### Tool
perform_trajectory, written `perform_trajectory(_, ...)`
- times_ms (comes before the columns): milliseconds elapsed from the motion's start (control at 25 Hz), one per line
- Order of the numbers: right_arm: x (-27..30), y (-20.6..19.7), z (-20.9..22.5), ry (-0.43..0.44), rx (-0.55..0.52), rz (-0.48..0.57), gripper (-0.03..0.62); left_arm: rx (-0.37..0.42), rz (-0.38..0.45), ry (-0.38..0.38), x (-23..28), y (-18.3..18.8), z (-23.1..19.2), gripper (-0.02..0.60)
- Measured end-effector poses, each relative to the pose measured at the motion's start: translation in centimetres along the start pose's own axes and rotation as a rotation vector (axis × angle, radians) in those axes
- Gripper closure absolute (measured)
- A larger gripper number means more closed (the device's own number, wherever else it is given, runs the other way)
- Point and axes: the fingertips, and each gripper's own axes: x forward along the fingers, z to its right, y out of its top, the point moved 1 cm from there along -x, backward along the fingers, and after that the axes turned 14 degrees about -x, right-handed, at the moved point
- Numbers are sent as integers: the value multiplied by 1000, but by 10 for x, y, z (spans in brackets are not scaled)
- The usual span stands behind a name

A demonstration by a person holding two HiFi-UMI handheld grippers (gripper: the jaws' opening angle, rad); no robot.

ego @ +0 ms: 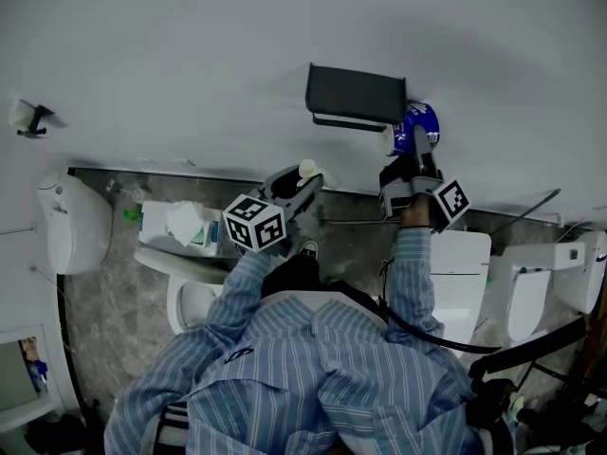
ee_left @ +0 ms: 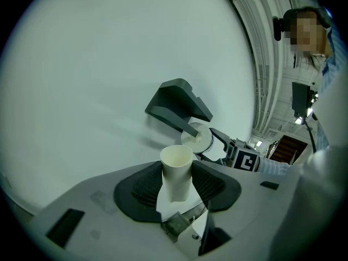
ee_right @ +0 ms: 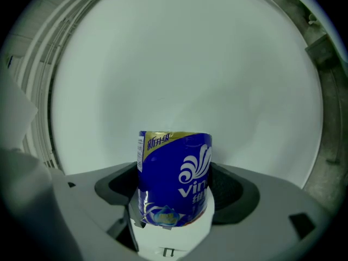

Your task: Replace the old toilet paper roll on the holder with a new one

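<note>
A dark grey toilet paper holder (ego: 356, 98) hangs on the white wall, also seen in the left gripper view as the holder (ee_left: 176, 105). My left gripper (ego: 302, 180) is shut on an empty cardboard tube (ee_left: 176, 173), held below and left of the holder; the tube's end (ego: 307, 169) shows pale. My right gripper (ego: 417, 145) is shut on a new roll in blue wrapper (ee_right: 175, 178), held at the holder's right end as the blue roll (ego: 415, 126). In the left gripper view the new roll's white end (ee_left: 198, 137) sits just under the holder's cover.
A toilet (ego: 204, 287) with a tissue pack (ego: 182, 224) on it stands lower left. A white tank (ego: 460, 273) and a second toilet (ego: 531, 292) are lower right. A wall fixture (ego: 33, 118) is far left. The person's striped sleeves fill the bottom.
</note>
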Motion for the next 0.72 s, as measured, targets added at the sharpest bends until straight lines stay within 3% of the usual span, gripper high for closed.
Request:
perform_trajectory(360, 2, -6, -5, 25, -14, -32, 191, 2, -7, 3, 4, 2, -3, 410)
perform_trajectory(720, 21, -53, -21, 70, -55, -164, 191, 0, 3, 15, 4, 6, -12, 410)
